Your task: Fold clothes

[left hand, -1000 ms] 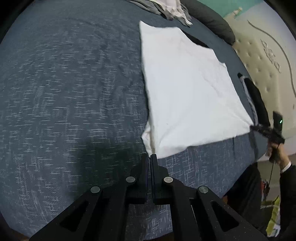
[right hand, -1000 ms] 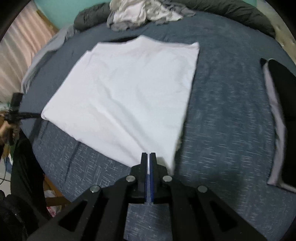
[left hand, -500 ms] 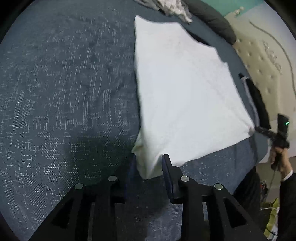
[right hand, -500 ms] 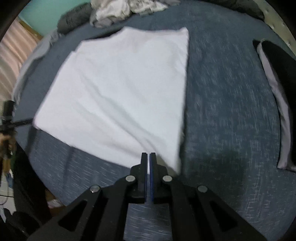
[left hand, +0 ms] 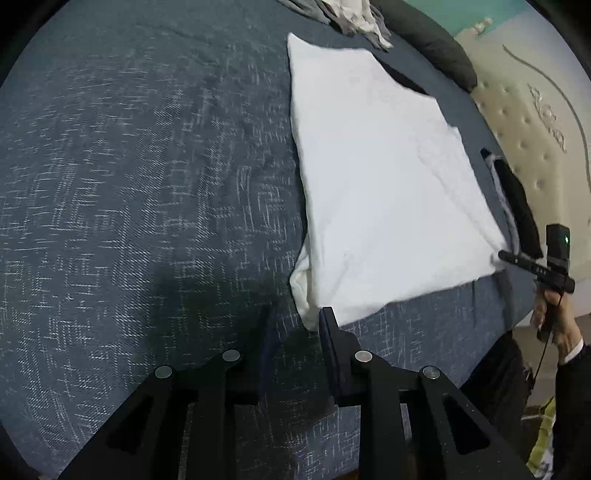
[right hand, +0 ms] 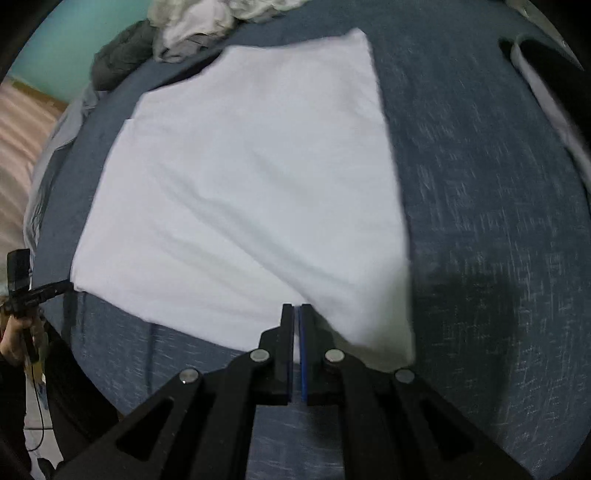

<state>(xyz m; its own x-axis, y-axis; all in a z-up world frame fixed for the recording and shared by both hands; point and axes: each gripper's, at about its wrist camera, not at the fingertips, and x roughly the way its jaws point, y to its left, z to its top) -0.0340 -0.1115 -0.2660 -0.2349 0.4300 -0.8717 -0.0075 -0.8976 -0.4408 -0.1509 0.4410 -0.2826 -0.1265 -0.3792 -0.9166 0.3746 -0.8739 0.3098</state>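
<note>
A white garment lies spread flat on the blue bed cover. My left gripper hovers at its near left corner. Its jaws stand apart and are closing; the corner's tip lies between the fingertips, close to the right finger, and the pads do not press it. My right gripper is shut on the garment's near hem, a little left of the near right corner. White cloth shows in the slit between its pads. Each view shows the other gripper at the far corner: the right gripper and the left gripper.
A heap of unfolded clothes and a dark grey pillow sit at the far end of the bed. A folded black garment lies to the right, by the padded headboard. The bed's edge runs just below both grippers.
The left jaws, shut a second ago, have opened and let the corner drop onto the cover. The right gripper has rolled and sunk a little and is still shut on the hem.
</note>
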